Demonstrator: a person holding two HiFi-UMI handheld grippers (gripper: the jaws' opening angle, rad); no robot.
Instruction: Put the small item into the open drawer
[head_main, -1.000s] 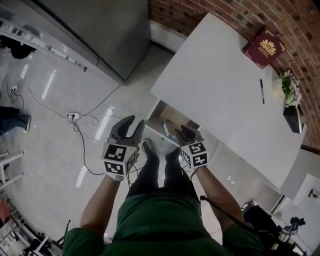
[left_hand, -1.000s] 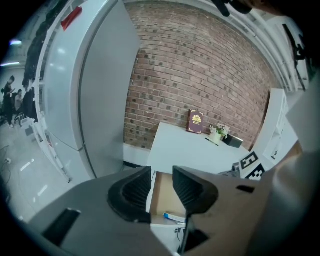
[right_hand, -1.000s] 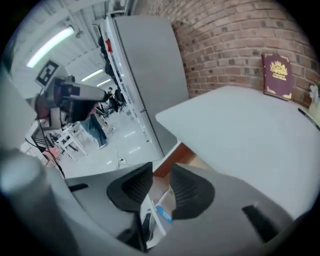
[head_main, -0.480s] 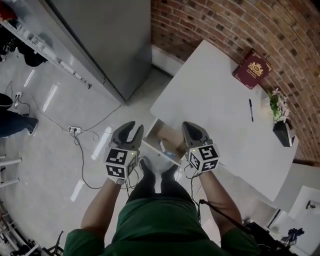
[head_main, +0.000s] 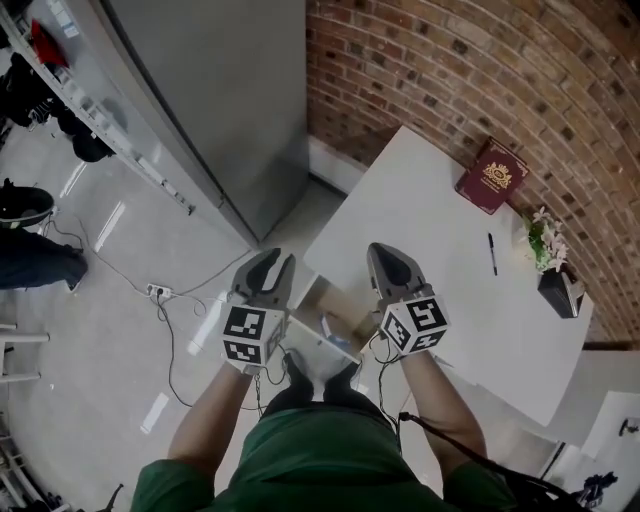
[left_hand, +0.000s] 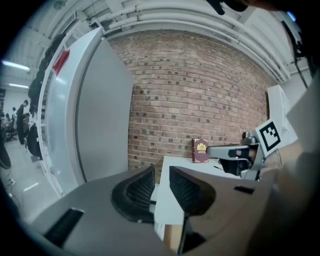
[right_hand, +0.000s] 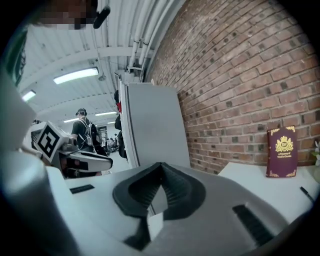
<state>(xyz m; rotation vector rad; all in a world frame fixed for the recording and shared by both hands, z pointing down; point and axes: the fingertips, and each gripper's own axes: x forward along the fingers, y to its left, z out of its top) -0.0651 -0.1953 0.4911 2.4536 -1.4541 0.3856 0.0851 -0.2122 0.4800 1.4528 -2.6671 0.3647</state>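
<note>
Under the white table (head_main: 430, 225) a drawer (head_main: 306, 336) stands pulled out, and a small bluish-white item (head_main: 334, 329) lies inside it. Both grippers hover above the drawer, apart from it. My left gripper (head_main: 270, 268) (left_hand: 161, 175) is open with a narrow gap; its jaws have just been closing and nothing is between them. My right gripper (head_main: 386, 262) (right_hand: 160, 169) is shut with its tips touching, holding nothing. Each gripper also shows in the other's view, the right gripper (left_hand: 220, 150) and the left gripper (right_hand: 95, 161).
A red book (head_main: 492, 176) leans on the brick wall (head_main: 520, 70) at the table's far edge, with a black pen (head_main: 493, 253) and a small potted plant (head_main: 550, 262) near it. A tall grey cabinet (head_main: 215, 100) stands left. Cables (head_main: 160, 295) trail on the floor.
Both grippers have risen from low beside the drawer to above it. The right jaws have closed fully and the left jaws have narrowed. The head view has tilted up toward the wall.
</note>
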